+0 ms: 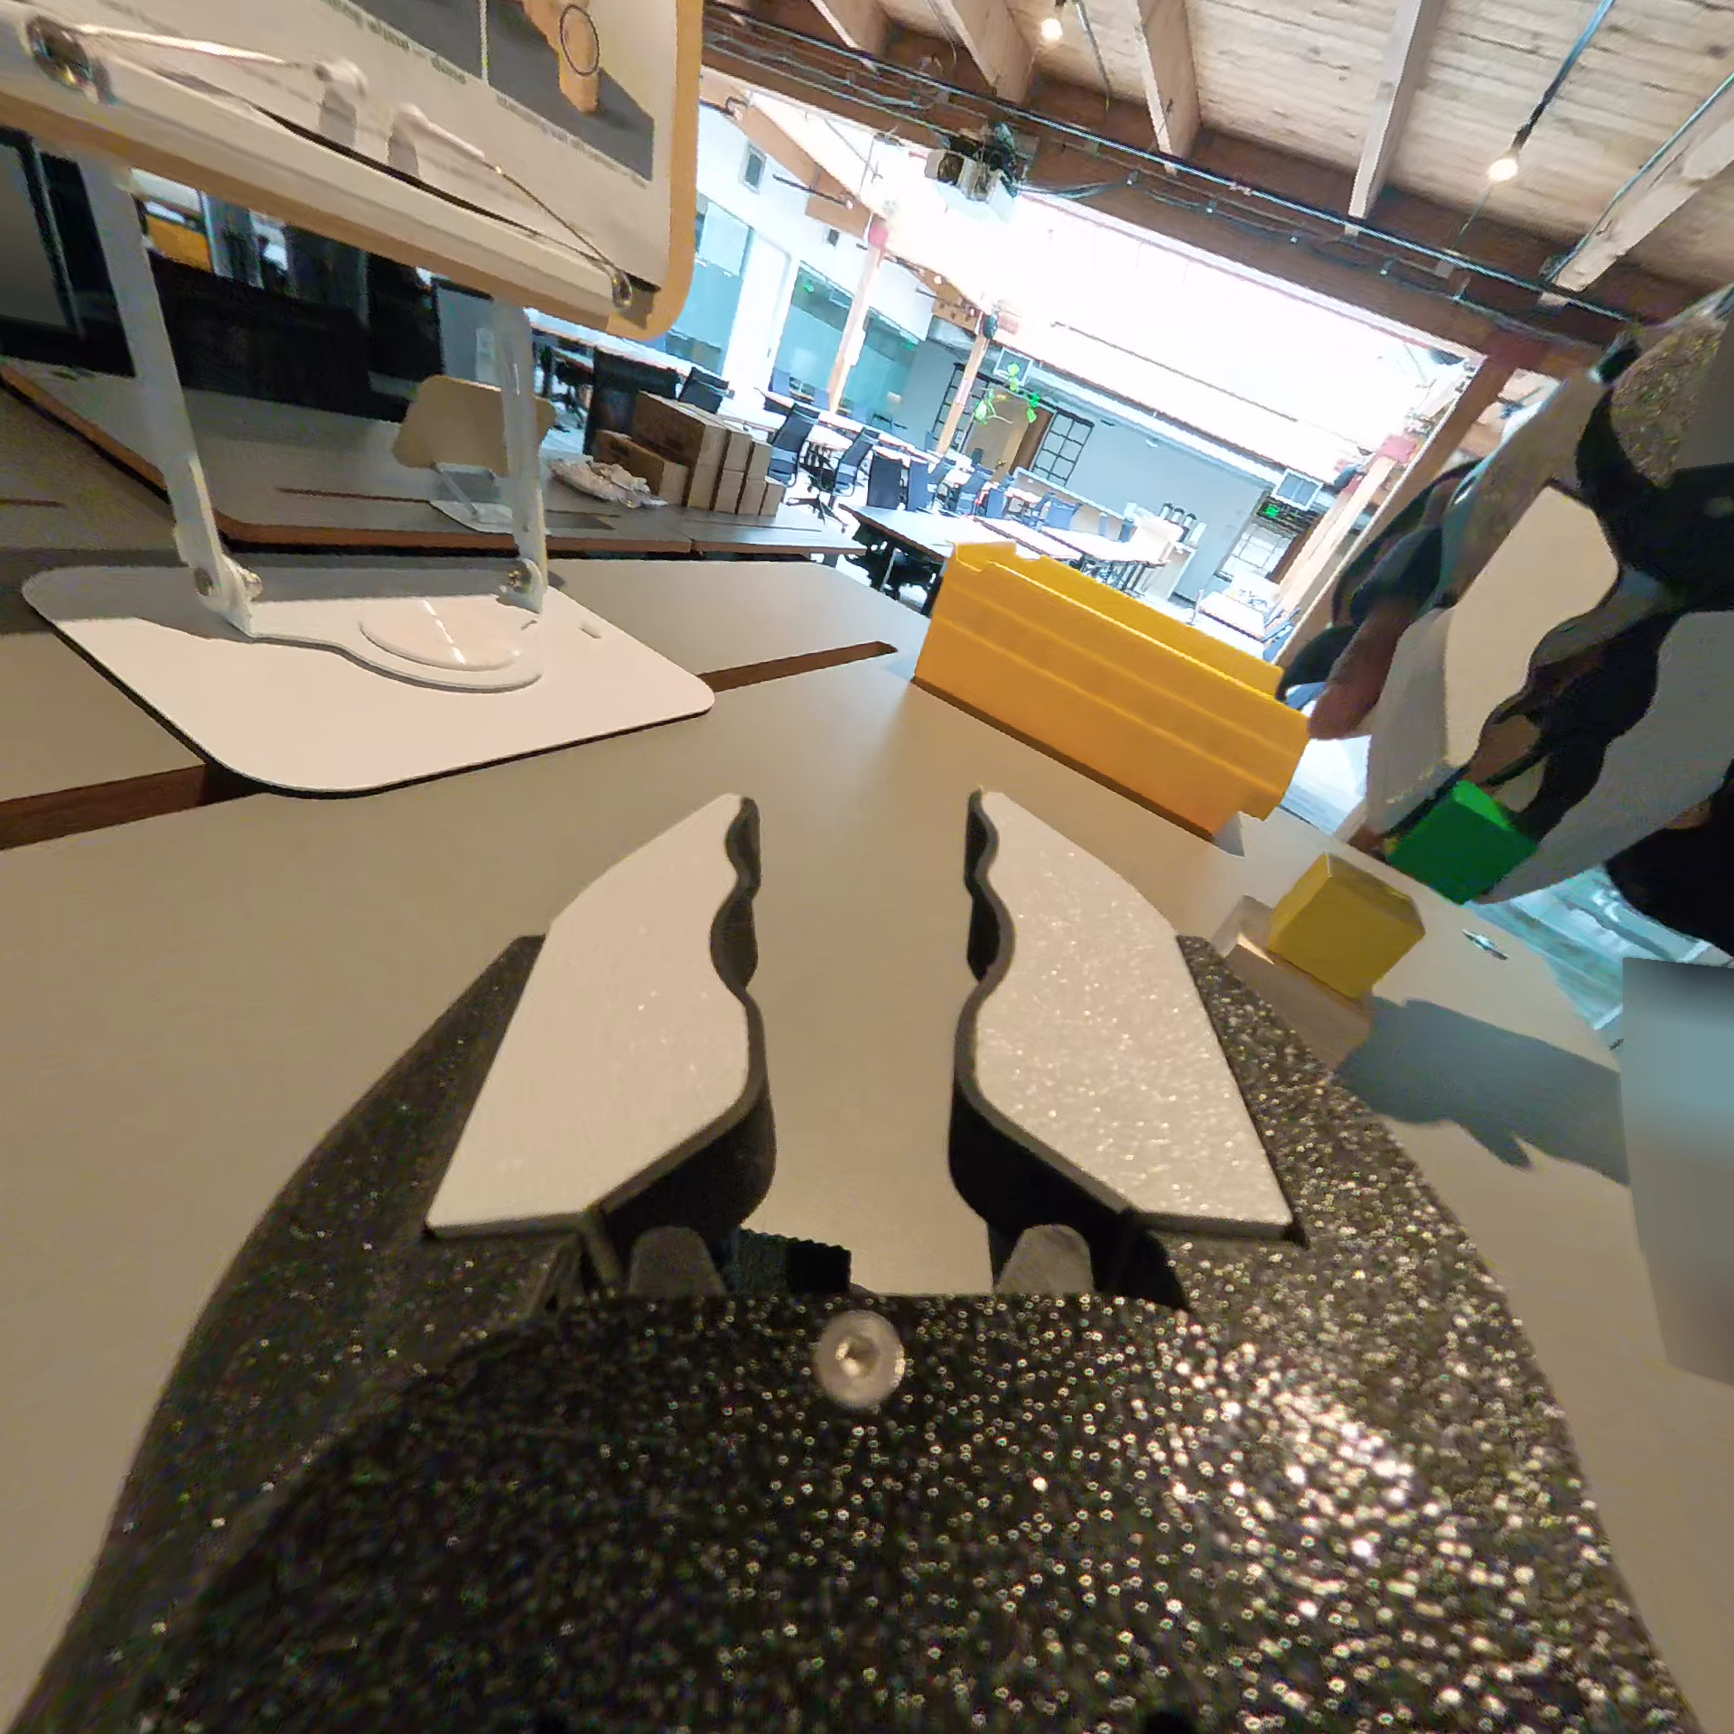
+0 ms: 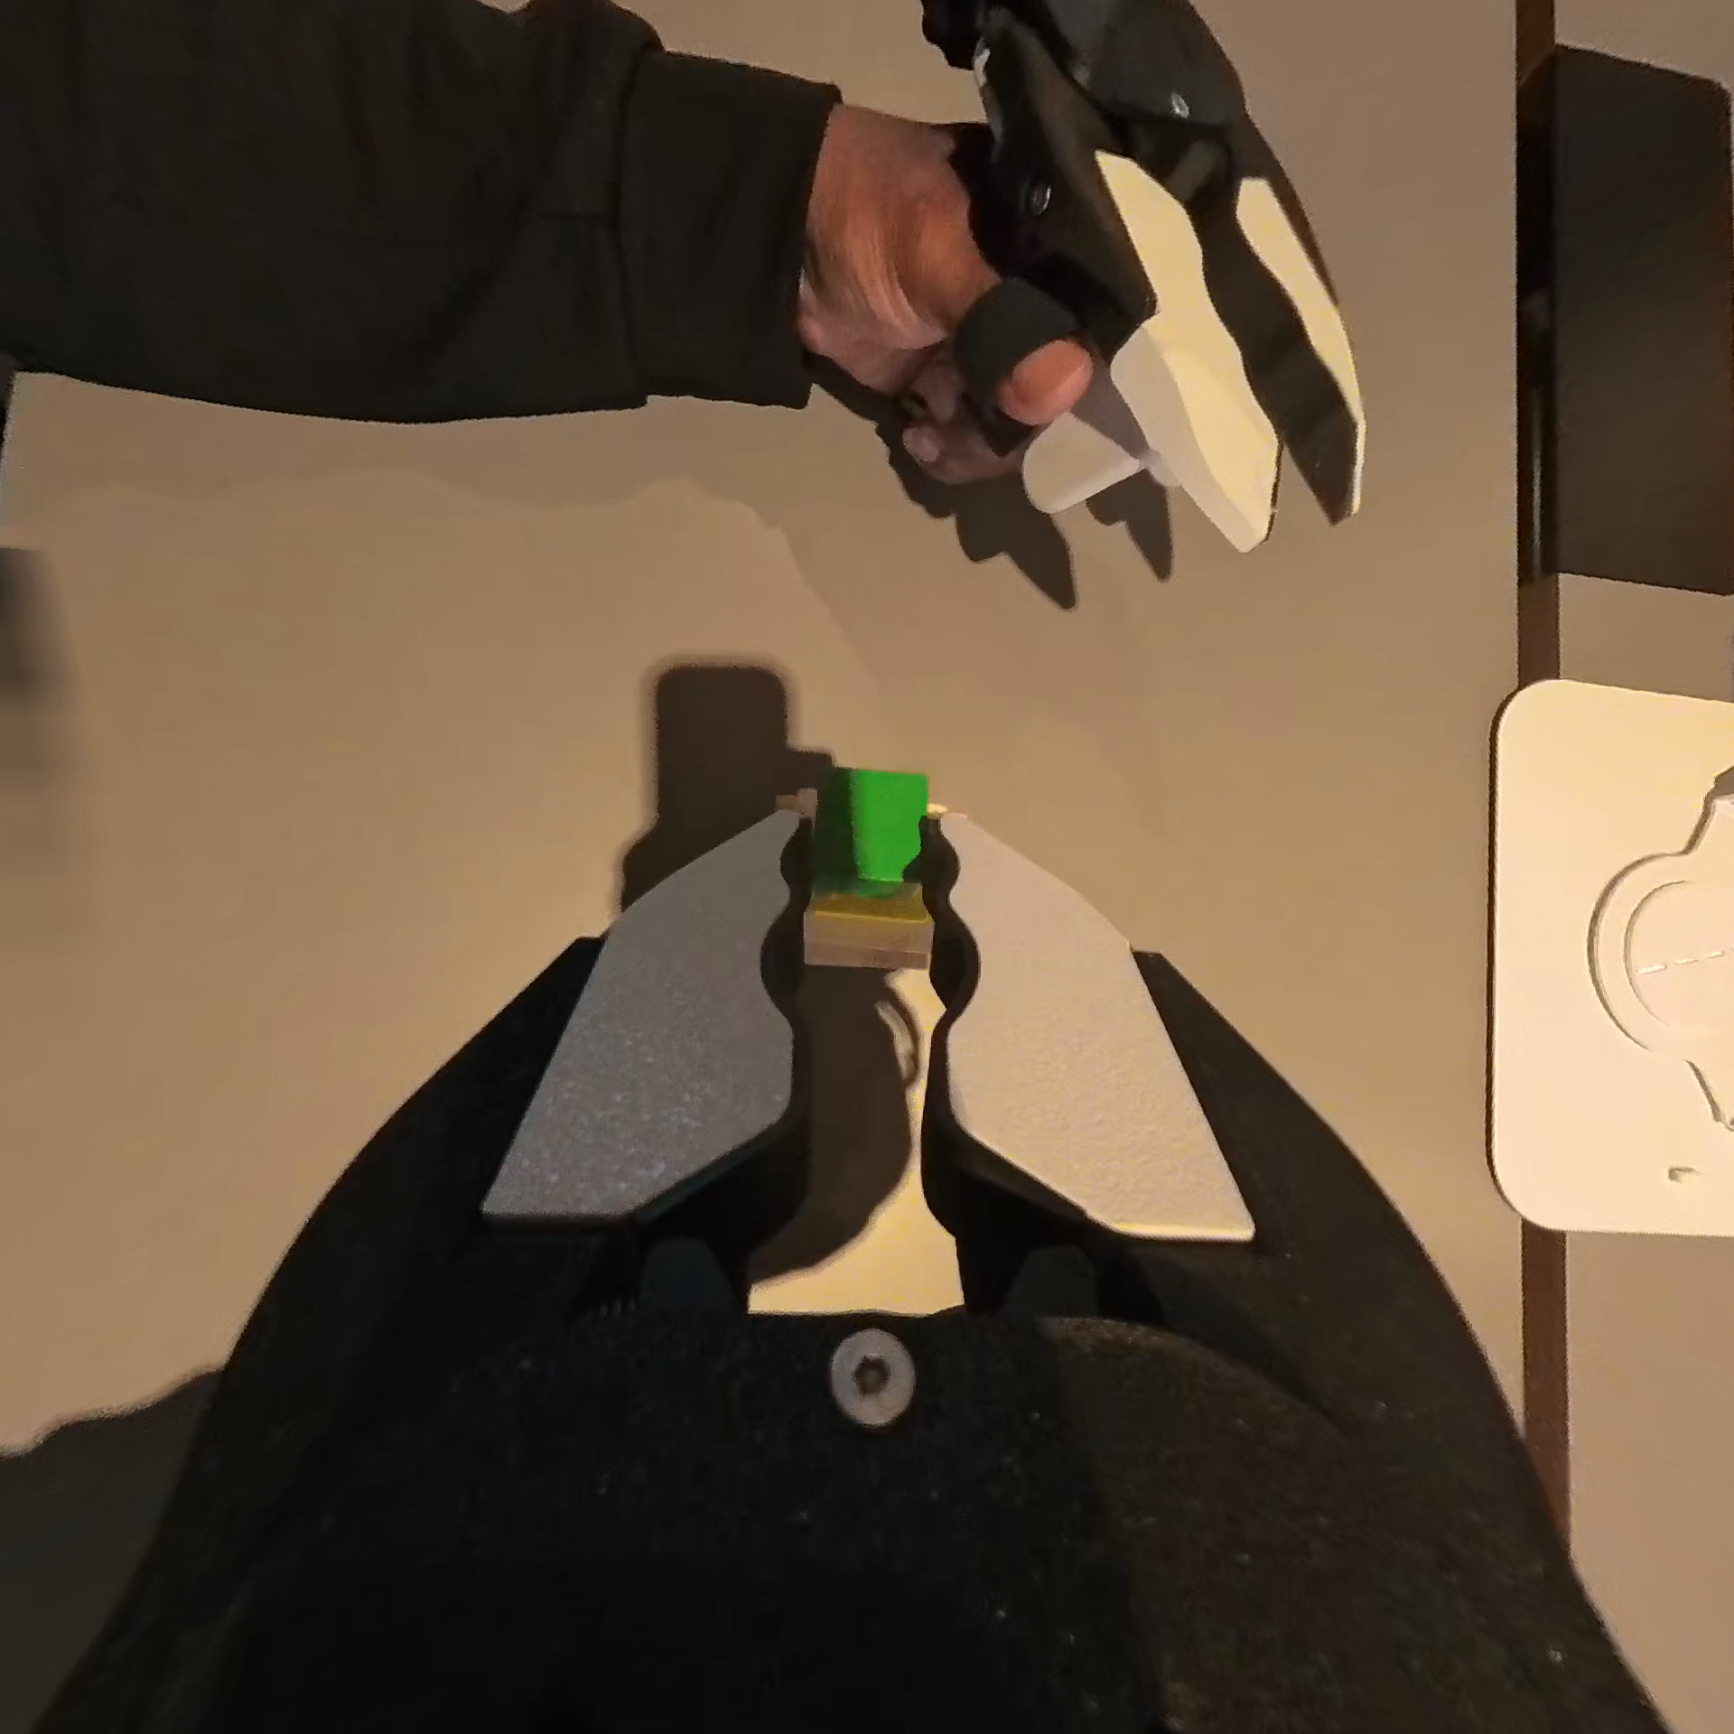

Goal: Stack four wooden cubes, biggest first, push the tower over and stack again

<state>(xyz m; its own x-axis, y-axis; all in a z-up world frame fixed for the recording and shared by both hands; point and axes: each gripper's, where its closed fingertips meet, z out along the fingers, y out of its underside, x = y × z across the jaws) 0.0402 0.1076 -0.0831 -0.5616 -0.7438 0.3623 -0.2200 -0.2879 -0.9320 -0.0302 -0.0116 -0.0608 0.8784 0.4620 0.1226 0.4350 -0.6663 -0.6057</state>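
Overhead, right gripper (image 2: pixel 868 826) pinches green cube (image 2: pixel 868 826) above yellow cube (image 2: pixel 868 908).

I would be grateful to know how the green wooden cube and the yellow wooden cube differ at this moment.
The green wooden cube is gripped between the right gripper's fingers, above the stack; the yellow wooden cube already rests on a pale plain wooden cube. The green cube looks smaller than the yellow cube. Both are painted blocks.

On my left feed I see a yellow bin (image 1: pixel 1107 685) lying on the grey table (image 1: pixel 281 985). A white stand (image 1: pixel 366 685) holds a tilted board (image 1: pixel 375 141), with cardboard boxes (image 1: pixel 694 460) beyond.
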